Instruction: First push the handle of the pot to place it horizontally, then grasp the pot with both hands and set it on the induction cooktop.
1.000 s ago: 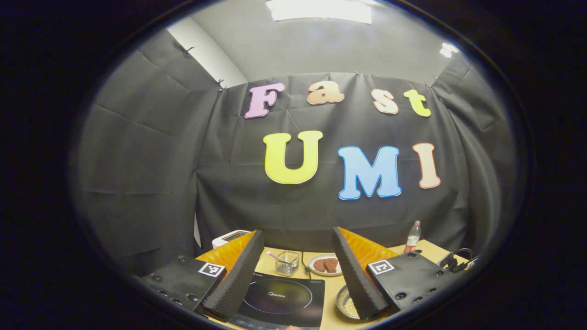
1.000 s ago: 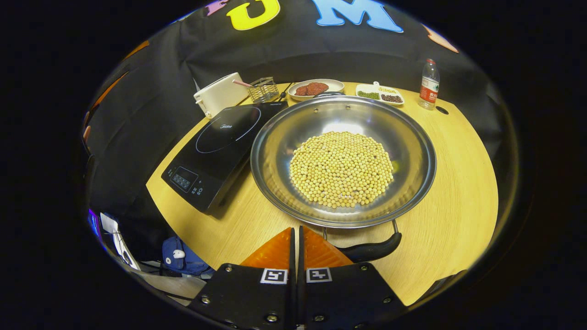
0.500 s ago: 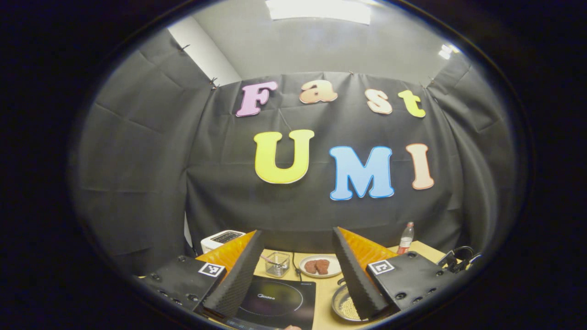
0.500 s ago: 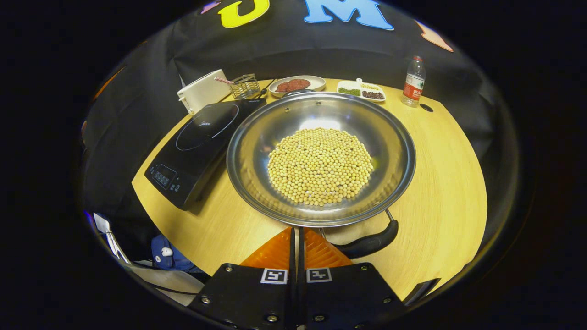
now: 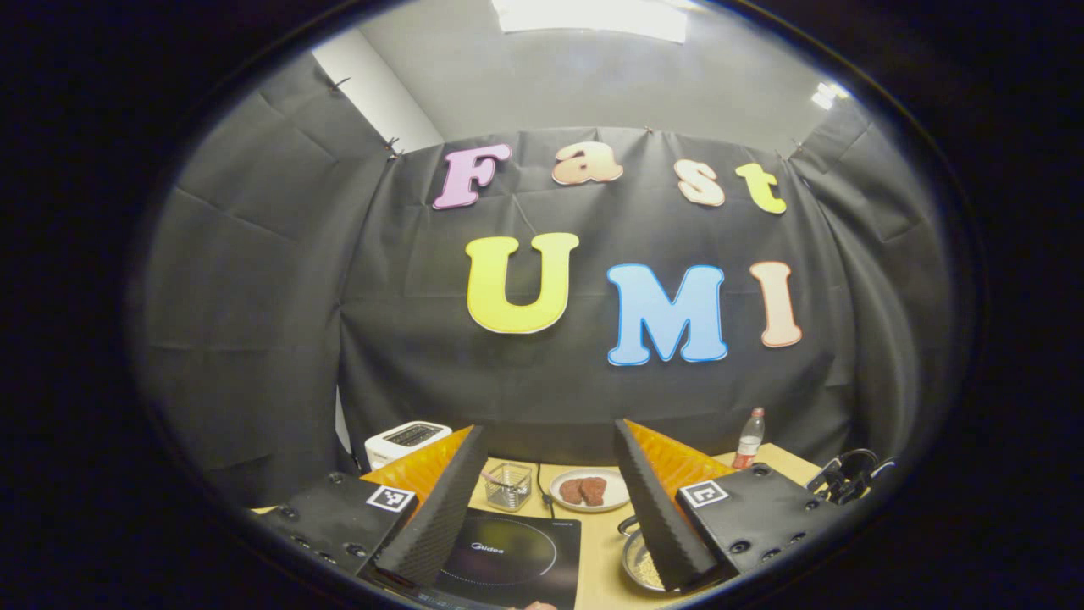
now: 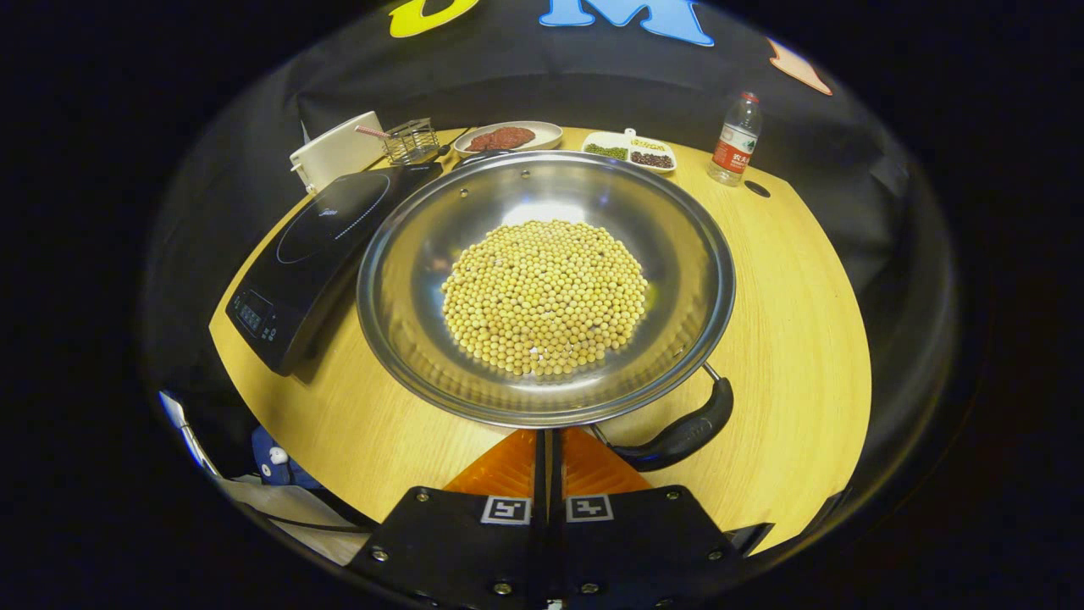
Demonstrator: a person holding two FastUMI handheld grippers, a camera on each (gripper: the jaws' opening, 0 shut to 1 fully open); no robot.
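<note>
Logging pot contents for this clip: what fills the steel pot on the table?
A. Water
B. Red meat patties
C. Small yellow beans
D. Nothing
C: in the right gripper view the pot holds a mound of small yellow beans across its bottom.

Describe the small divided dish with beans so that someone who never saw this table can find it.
Start from the big steel pot of yellow beans in the middle of the wooden table. Look past its far rim, toward the black cloth wall. The white divided dish sits there, between the plate of brown patties and the red-labelled bottle; it alone holds small separate heaps of green and dark beans.
</note>
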